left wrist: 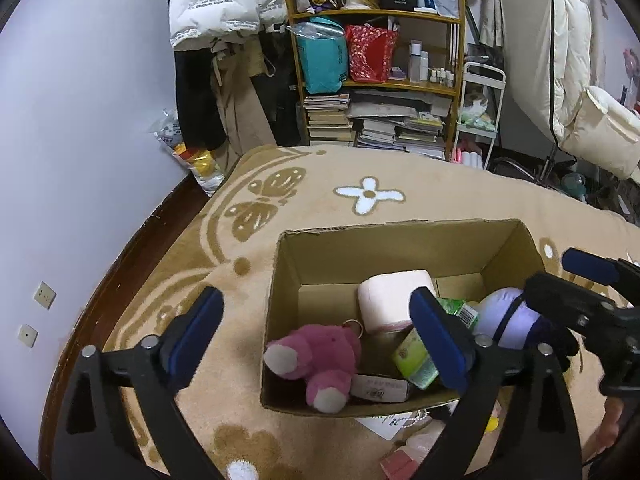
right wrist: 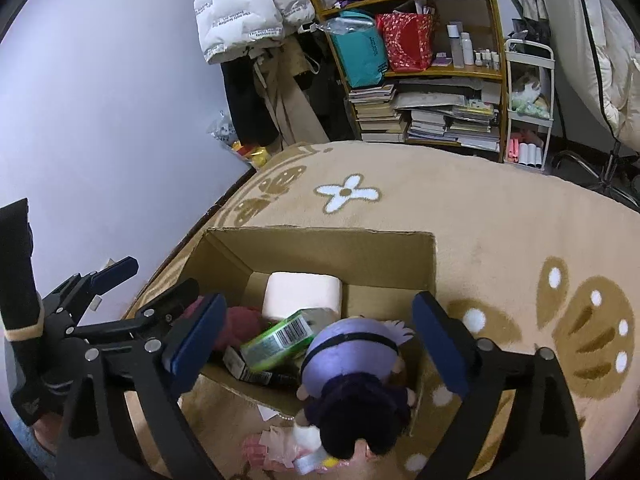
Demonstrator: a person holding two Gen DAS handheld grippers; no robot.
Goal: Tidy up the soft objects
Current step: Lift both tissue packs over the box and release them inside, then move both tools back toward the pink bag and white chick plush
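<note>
Two black grippers with blue-padded fingers hang over an open brown cardboard box [left wrist: 400, 248] standing on a tan rug with a white flower pattern [left wrist: 368, 194]. The left gripper [left wrist: 316, 336] has its jaws spread wide and holds nothing; the right gripper [right wrist: 316, 336] is likewise released, with its fingers well apart on either side of a lavender-headed plush doll in dark clothes [right wrist: 352, 364] that lies over the box's near corner. Inside the box sit a pink plush bear [left wrist: 316, 360], a pale pink tissue roll [left wrist: 394, 294] and a green labelled packet [right wrist: 280, 338].
</note>
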